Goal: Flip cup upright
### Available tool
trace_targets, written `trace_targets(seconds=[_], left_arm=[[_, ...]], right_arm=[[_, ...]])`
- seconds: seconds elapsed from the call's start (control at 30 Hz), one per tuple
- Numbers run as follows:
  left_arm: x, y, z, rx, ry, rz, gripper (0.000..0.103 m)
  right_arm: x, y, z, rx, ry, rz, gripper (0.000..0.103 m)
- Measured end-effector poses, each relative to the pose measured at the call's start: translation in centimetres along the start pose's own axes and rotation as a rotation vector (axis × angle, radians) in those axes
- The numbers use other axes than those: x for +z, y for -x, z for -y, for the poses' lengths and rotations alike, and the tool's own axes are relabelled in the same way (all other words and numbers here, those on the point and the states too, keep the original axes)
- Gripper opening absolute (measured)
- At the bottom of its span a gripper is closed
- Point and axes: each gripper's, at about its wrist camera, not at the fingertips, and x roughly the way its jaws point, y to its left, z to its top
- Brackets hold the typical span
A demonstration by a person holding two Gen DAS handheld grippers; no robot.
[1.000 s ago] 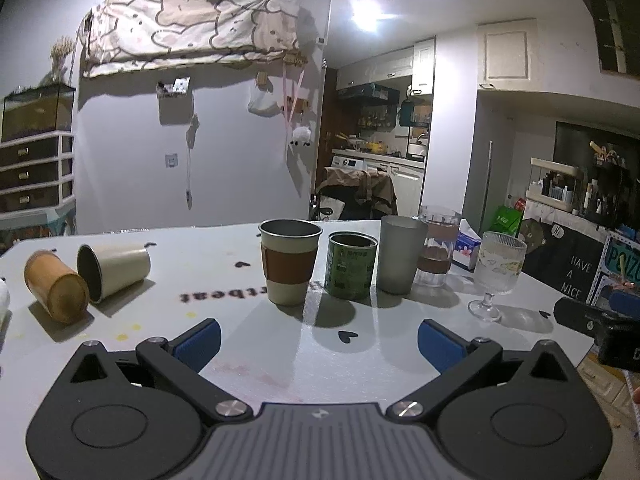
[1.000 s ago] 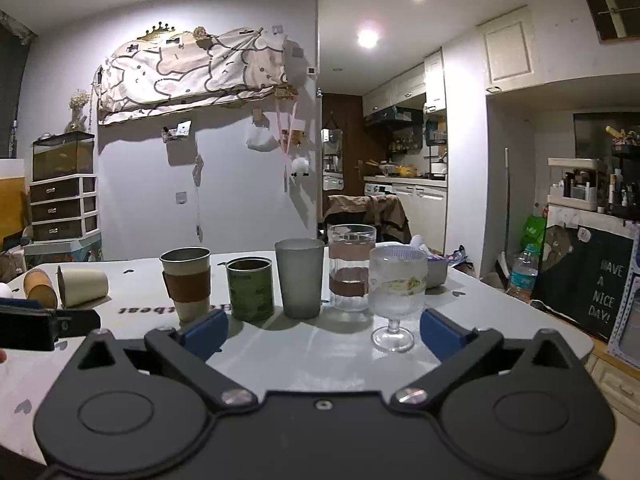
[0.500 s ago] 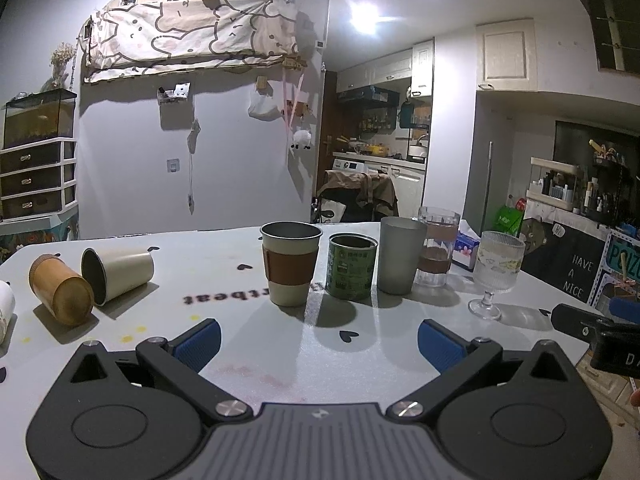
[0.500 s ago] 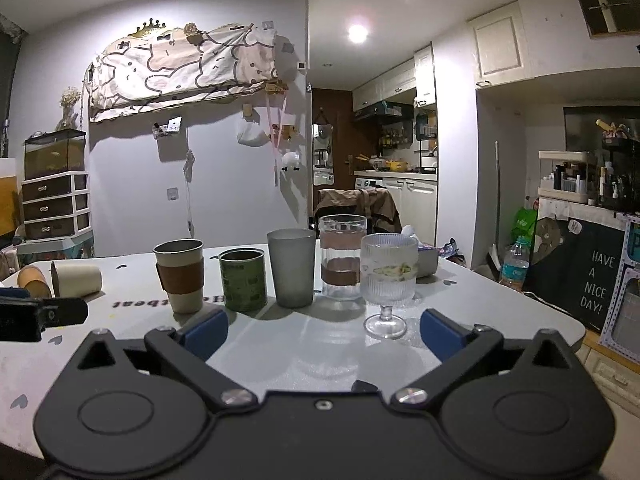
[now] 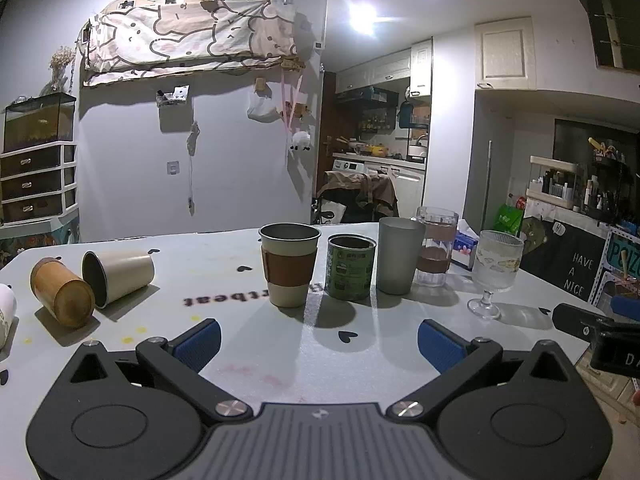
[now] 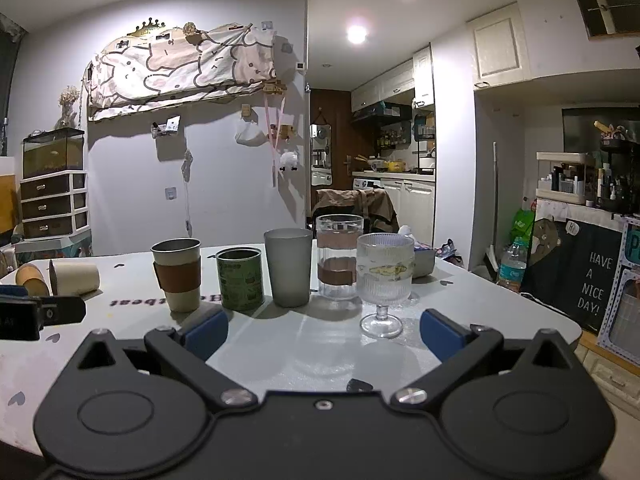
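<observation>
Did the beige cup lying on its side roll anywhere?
No. The beige cup still lies beside the wooden cup, same gap; only the camera view shifted.

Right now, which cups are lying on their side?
Two, at the table's left end: the cream cup, mouth facing the camera, and the wooden cup beside it, base facing the camera. The other five stand upright in a row.

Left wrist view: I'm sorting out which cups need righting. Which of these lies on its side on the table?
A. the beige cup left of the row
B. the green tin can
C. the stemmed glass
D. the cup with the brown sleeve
A: the beige cup lies on its side with its dark mouth facing the camera, beside a tipped wooden cup, while the row to its right stands upright.
</observation>
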Motion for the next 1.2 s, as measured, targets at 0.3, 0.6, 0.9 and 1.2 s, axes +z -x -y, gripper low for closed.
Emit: trace_targets(seconds=[0.3, 0.6, 0.9, 1.2], left_arm=[[0.07, -0.05, 0.16, 0.001, -0.002, 0.002, 0.103], [0.05, -0.02, 0.15, 0.0, -0.002, 0.002, 0.103], [0.01, 0.14, 0.22, 0.002, -0.003, 0.005, 0.103], [0.0, 0.16, 0.21, 0.002, -0.004, 0.005, 0.103]], right_arm=[[-0.1, 0.17, 0.25, -0.008, 0.004, 0.003, 0.103], [-0.09, 0.26, 0.29, -0.007, 0.005, 0.002, 0.103], [-0.06, 0.39, 0.32, -0.005, 0.005, 0.004, 0.103], [-0.07, 0.45, 0.3, -0.006, 0.007, 0.004, 0.103]])
